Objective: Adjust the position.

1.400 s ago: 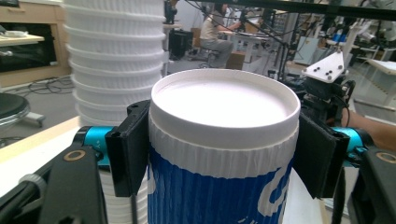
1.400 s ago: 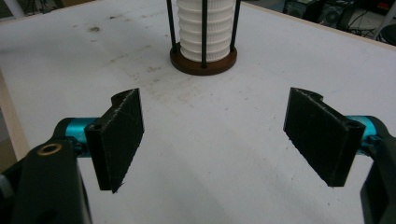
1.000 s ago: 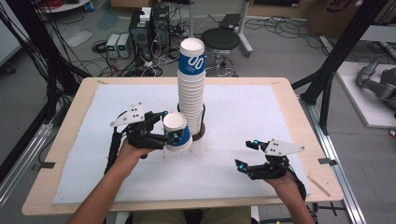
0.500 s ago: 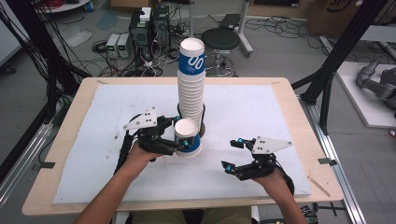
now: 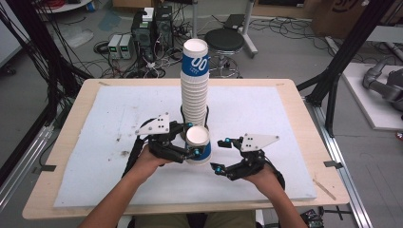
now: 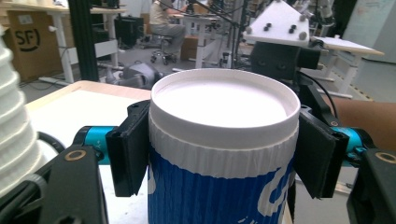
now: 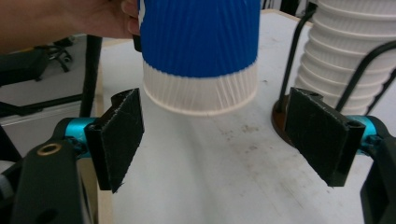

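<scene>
A tall stack of white paper cups, topped by a blue-printed one, stands in a black wire holder at the table's middle. My left gripper is shut on a single blue and white cup, held upright just in front of the stack. In the left gripper view both pads press the cup below its rim. My right gripper stands open just right of the cup. In the right gripper view the cup's bottom hangs above the mat beyond the open gripper, with the stack to the right.
A white mat covers the wooden table. A black stool and boxes with cables are on the floor behind. Black frame posts rise at the right.
My left gripper has carried the cup rightward and nearer, to in front of the stack. My right gripper has moved left toward the cup, staying open.
</scene>
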`<move>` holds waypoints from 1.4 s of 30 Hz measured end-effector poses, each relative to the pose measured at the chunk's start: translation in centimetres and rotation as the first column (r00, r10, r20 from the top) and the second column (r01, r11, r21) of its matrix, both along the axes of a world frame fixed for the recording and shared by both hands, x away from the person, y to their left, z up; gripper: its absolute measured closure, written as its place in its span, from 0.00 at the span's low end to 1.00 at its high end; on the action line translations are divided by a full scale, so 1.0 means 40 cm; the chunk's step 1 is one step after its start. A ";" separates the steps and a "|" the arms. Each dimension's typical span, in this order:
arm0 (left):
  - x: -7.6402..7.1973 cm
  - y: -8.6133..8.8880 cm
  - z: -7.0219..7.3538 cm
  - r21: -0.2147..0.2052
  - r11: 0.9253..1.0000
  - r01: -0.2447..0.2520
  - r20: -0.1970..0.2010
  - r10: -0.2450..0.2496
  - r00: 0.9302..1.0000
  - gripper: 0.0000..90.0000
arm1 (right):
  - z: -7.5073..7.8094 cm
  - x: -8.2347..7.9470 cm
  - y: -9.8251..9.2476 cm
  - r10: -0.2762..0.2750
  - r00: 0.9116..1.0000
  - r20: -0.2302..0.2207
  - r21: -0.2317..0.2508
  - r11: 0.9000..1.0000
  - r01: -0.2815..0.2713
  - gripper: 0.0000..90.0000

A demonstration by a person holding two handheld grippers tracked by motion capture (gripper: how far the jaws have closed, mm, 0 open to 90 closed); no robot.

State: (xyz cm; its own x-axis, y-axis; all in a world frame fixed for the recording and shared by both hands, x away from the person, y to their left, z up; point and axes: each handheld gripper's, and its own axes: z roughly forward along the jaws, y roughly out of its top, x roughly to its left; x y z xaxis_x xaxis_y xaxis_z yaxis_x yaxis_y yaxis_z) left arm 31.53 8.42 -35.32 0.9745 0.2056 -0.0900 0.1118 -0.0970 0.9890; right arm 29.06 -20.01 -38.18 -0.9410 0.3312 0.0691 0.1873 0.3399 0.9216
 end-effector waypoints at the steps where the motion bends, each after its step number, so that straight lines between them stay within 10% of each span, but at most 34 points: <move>1: -0.001 -0.002 -0.001 0.001 1.000 0.006 0.000 -0.006 1.000 0.32 | 0.000 0.000 0.004 0.008 1.000 0.000 0.002 1.000 -0.008 0.23; 19: -0.008 -0.041 0.000 0.001 0.996 0.090 0.007 -0.090 0.996 0.33 | -0.002 0.002 0.032 0.073 0.997 0.001 0.056 0.996 -0.073 0.21; 42: -0.008 -0.040 0.005 -0.018 0.993 0.116 -0.007 -0.116 0.993 0.34 | 0.007 0.003 0.032 0.097 0.995 0.022 0.006 0.995 -0.097 0.30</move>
State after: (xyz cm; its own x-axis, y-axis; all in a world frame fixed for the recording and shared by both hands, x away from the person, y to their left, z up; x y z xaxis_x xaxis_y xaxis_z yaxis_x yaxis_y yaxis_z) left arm 31.22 6.81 -35.13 0.9909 0.0893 -0.1008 0.1091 -0.0926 0.9897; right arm 29.20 -18.73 -37.89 -0.9700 0.2377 0.0502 0.1335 0.3488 0.9276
